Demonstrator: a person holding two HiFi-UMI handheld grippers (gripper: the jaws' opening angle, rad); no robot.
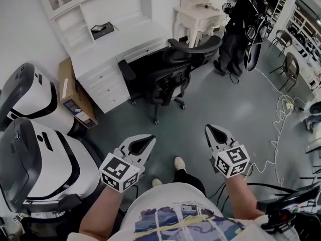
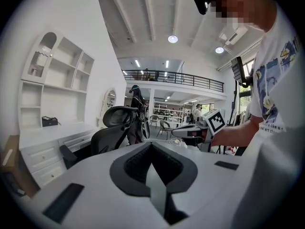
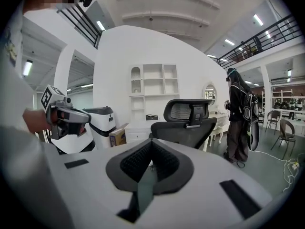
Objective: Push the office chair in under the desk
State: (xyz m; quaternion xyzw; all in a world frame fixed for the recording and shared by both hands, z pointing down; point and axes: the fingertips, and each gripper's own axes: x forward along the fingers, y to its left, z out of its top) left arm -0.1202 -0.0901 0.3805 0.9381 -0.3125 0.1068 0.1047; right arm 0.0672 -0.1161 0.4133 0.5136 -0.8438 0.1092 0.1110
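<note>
White worktop (image 1: 125, 36) against wall (image 1: 20, 29), grey floor (image 1: 225, 104), office chair (image 1: 170, 74) at its kneehole. Cardboard box (image 1: 75, 97) beside drawers (image 1: 103, 84), contents unseen. Left claw (image 1: 149, 140), right claw (image 1: 208, 129): closed, empty.

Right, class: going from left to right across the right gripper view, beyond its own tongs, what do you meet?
The left tongs → white machine → cardboard box → office chair → standing person in black → brown chair.

Bare floor (image 1: 215, 102) between me and office chair (image 1: 168, 74): clear path ahead. White machines (image 1: 45, 154) crowd my left, cardboard box (image 1: 75, 97) wedged beside bench (image 1: 118, 41). Cables (image 1: 279, 122) strewn on my right; person (image 1: 241, 29) stands beyond chair.
</note>
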